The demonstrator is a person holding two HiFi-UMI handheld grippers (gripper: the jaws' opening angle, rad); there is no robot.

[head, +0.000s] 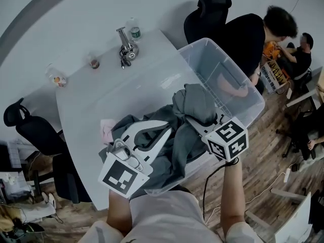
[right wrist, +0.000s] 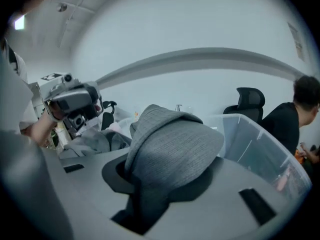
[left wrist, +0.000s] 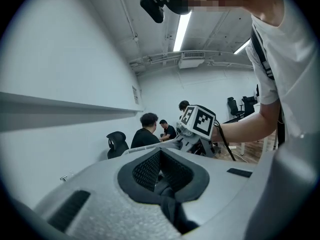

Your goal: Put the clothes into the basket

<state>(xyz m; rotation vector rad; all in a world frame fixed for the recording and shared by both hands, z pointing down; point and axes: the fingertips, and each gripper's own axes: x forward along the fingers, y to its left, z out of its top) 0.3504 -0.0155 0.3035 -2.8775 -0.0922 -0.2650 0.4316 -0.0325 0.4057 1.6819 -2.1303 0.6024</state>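
Head view steeply down, right gripper view close along jaws, sharing basket (head: 202,57)

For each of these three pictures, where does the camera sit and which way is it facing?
Head view: on the person's head, facing steeply down at table, bin and grey garment; both forearms, left gripper and right gripper show.
Left gripper view: on the left gripper, facing along its shut jaws toward the right gripper; torso and right arm show.
Right gripper view: on the right gripper, facing over the garment toward the bin; left gripper shows.
Shared: each gripper view shows the other gripper.
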